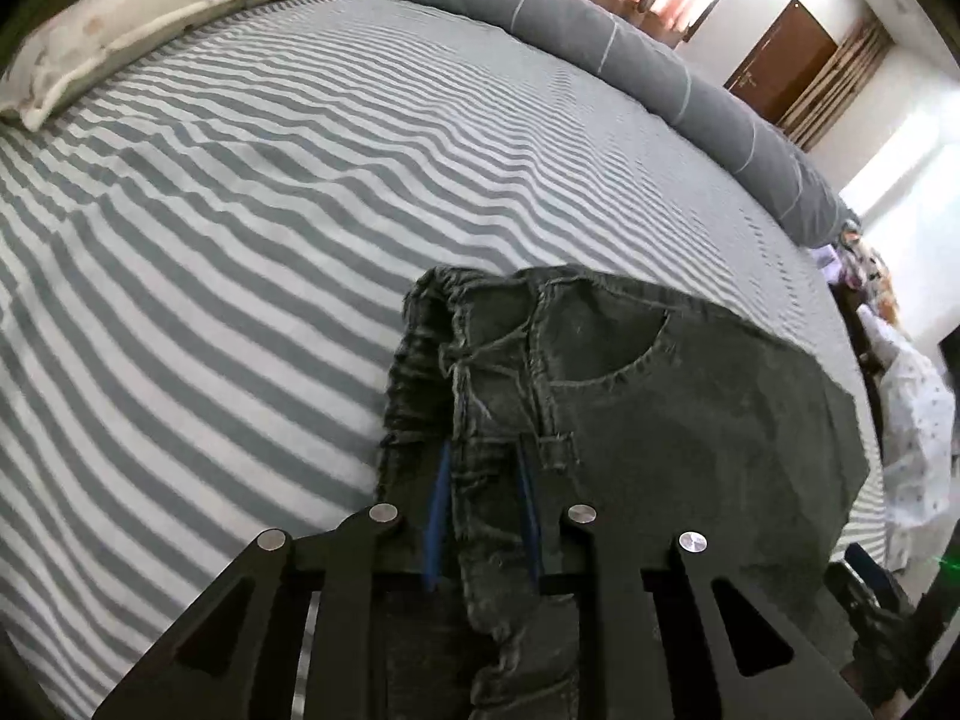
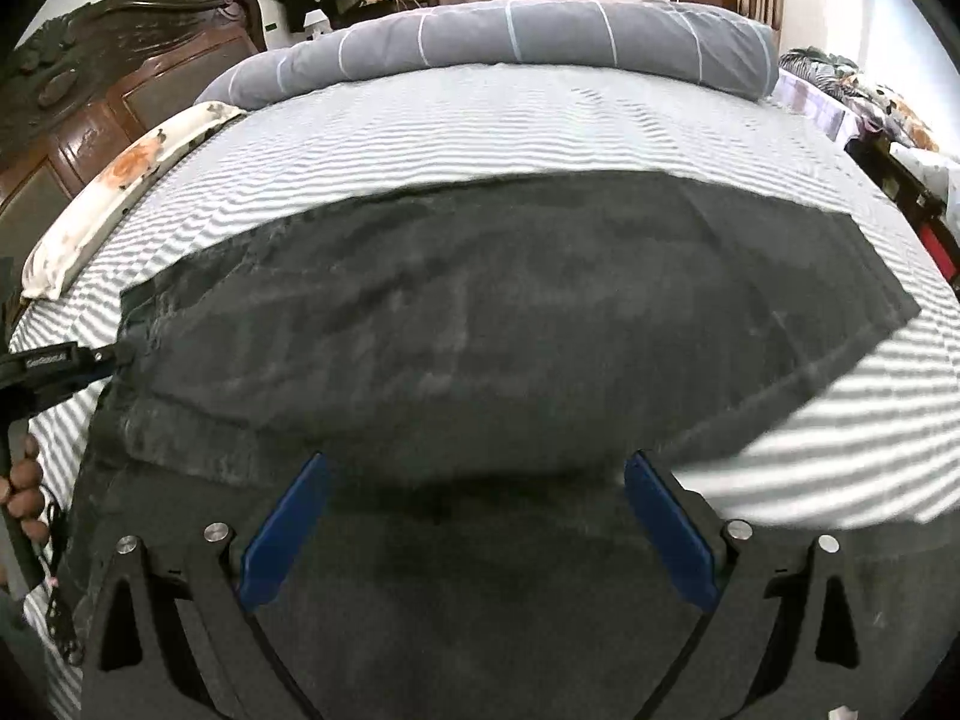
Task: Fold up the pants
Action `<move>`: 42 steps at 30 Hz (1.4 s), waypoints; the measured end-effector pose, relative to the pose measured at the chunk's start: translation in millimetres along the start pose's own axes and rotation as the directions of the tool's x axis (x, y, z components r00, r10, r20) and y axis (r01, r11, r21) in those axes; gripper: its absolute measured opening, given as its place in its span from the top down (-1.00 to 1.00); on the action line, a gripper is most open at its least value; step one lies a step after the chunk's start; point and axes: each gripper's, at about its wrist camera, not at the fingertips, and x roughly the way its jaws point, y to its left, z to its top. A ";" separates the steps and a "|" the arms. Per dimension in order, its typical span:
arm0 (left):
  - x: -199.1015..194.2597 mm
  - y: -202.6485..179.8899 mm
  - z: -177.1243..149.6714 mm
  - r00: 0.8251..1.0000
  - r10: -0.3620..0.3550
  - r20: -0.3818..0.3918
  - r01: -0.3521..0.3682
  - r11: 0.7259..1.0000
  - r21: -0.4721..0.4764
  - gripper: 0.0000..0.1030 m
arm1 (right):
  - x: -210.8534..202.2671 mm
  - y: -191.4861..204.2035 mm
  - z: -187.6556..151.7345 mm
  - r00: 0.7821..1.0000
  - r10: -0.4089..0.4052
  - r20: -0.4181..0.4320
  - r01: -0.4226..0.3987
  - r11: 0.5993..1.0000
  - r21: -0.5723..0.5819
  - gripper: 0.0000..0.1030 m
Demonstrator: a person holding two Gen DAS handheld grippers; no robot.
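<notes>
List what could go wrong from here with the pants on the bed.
1. The left gripper pinches only a bunched strip of the pants at the waistband; lifting may let it slip out.
2. The right gripper hangs over the pants with jaws wide apart, holding nothing, so a one-sided pull could skew the fold.
3. Dragging could wrinkle the striped sheet.

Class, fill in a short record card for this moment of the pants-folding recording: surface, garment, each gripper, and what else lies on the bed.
Surface: bed with a grey-and-white striped sheet
Garment: dark denim pants, spread flat across the sheet
Left gripper: shut on the bunched waistband of the pants
Right gripper: jaws wide apart over the pants, gripping nothing
Also on bed: floral pillow and rolled grey duvet at the far edge
</notes>
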 end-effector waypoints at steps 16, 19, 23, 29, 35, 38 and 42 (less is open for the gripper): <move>29.5 -1.7 40.7 0.988 -0.142 0.064 0.148 0.985 -0.091 0.49 | 69.2 -13.4 95.5 0.994 0.059 -0.095 -0.077 0.979 -0.190 -0.90; 15.5 -21.0 39.4 0.981 -0.135 0.141 0.142 0.989 -0.041 0.88 | 85.5 -10.1 122.9 0.994 0.035 -0.103 -0.060 0.967 -0.248 -0.90; -13.7 -37.4 30.2 0.951 -0.188 0.245 0.191 0.982 0.012 0.88 | 96.7 7.2 149.1 0.986 0.077 -0.149 -0.124 0.931 -0.343 -0.90; -44.9 -44.4 13.6 0.908 -0.244 0.341 0.243 0.969 0.047 0.89 | 103.8 49.1 170.6 0.958 0.117 -0.260 -0.251 0.783 -0.569 -0.90; -62.0 -32.7 10.0 0.879 -0.264 0.397 0.280 0.960 0.017 0.89 | 114.5 64.7 185.0 0.931 0.108 -0.349 -0.333 0.641 -0.691 -0.83; -68.7 -31.8 6.2 0.878 -0.247 0.410 0.261 0.965 0.023 0.89 | 125.7 55.7 190.0 0.909 0.094 -0.406 -0.375 0.610 -0.698 -0.69; -70.4 -34.5 4.9 0.879 -0.234 0.415 0.249 0.968 0.018 0.89 | 145.1 40.9 194.9 0.890 0.054 -0.453 -0.394 0.591 -0.704 -0.45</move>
